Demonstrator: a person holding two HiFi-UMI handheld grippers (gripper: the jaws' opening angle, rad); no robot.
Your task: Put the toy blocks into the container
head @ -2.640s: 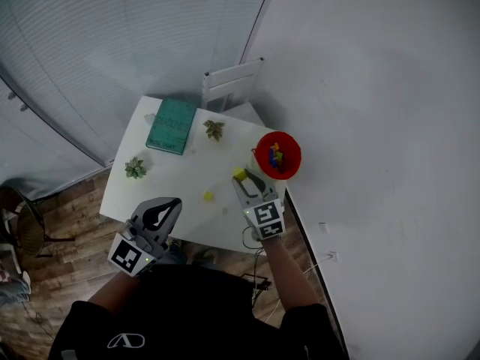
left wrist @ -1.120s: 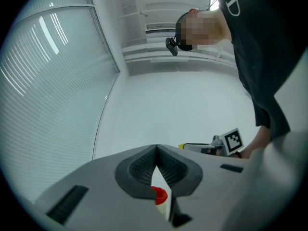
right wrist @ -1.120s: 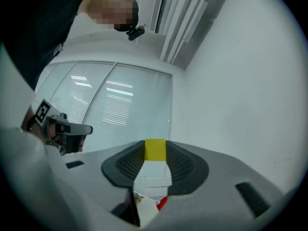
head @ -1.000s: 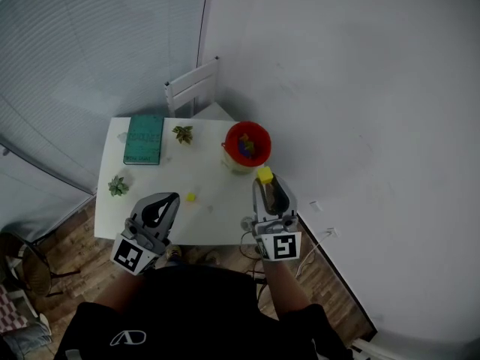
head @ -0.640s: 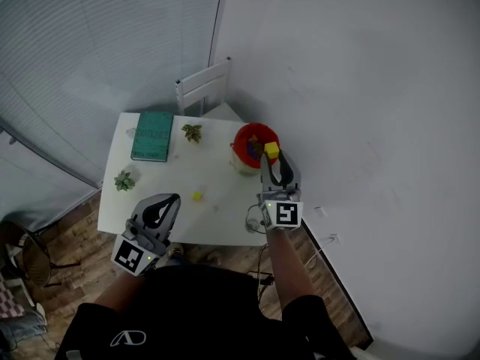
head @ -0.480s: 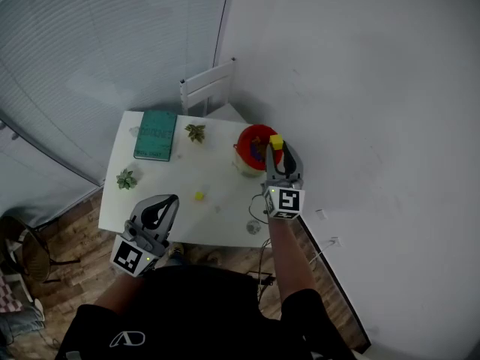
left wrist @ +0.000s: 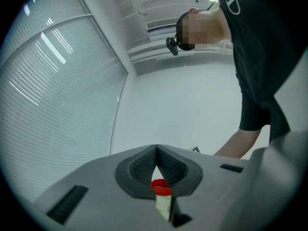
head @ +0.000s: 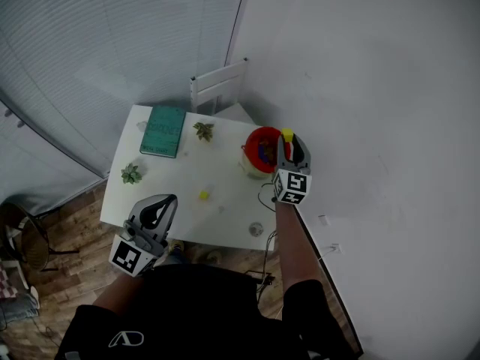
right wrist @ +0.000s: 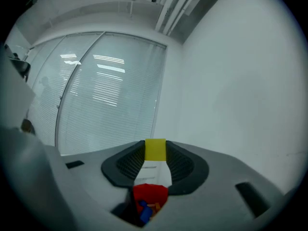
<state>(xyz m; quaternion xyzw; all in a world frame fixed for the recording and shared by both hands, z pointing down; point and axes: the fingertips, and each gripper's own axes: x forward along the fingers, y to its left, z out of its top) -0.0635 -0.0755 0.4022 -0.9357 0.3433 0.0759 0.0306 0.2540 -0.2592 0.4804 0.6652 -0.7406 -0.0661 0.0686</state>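
Note:
My right gripper (head: 287,139) is shut on a small yellow block (head: 286,134), held over the right rim of the red container (head: 260,142) on the white table (head: 180,171). In the right gripper view the yellow block (right wrist: 155,149) sits pinched at the tips of the right gripper (right wrist: 155,153), with the red container (right wrist: 149,195) below, several coloured blocks inside it. Another yellow block (head: 203,195) lies on the table's middle. My left gripper (head: 165,203) hangs by the table's near edge; the left gripper (left wrist: 156,150) has its jaws together and empty.
A green book (head: 165,130) lies at the table's far side, with a small plant (head: 203,131) beside it and another plant (head: 131,174) near the left edge. A white chair (head: 217,88) stands behind the table. A wall runs close on the right.
My right gripper has carried the yellow block from the table's near right side forward to the red container. The left gripper has barely shifted.

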